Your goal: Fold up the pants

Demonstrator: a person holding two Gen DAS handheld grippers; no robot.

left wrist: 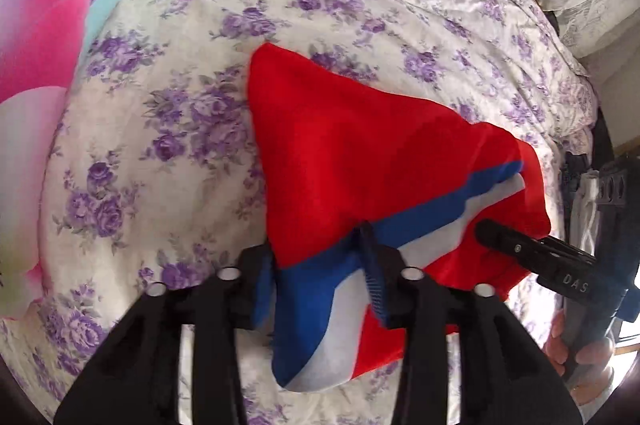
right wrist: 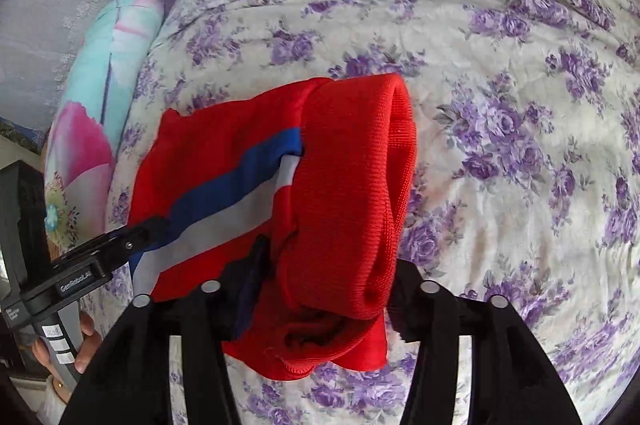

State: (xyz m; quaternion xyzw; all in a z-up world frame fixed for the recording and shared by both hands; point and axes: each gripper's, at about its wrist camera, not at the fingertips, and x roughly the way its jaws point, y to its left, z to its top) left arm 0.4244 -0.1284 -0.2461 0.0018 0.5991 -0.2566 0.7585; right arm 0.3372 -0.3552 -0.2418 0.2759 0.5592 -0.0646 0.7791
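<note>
Red knit pants [left wrist: 360, 161] with blue-and-white side stripe, folded, lying on white bedspread with purple flower print [left wrist: 168, 129].

Left gripper [left wrist: 320, 289]: jaws apart, striped edge of pants between them, pads not visibly pressing.

Right gripper [right wrist: 324, 289]: jaws apart, ribbed red cuff end bunched between them, grip not evident.

Pink-and-turquoise floral pillow [right wrist: 100, 97] beyond pants, left of right jaws.

Person's hand [right wrist: 82, 345] on left gripper's handle.

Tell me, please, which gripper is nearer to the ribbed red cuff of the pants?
Right. The right gripper straddles the ribbed cuff; the left gripper sits farther over, astride the blue-and-white stripe.
</note>
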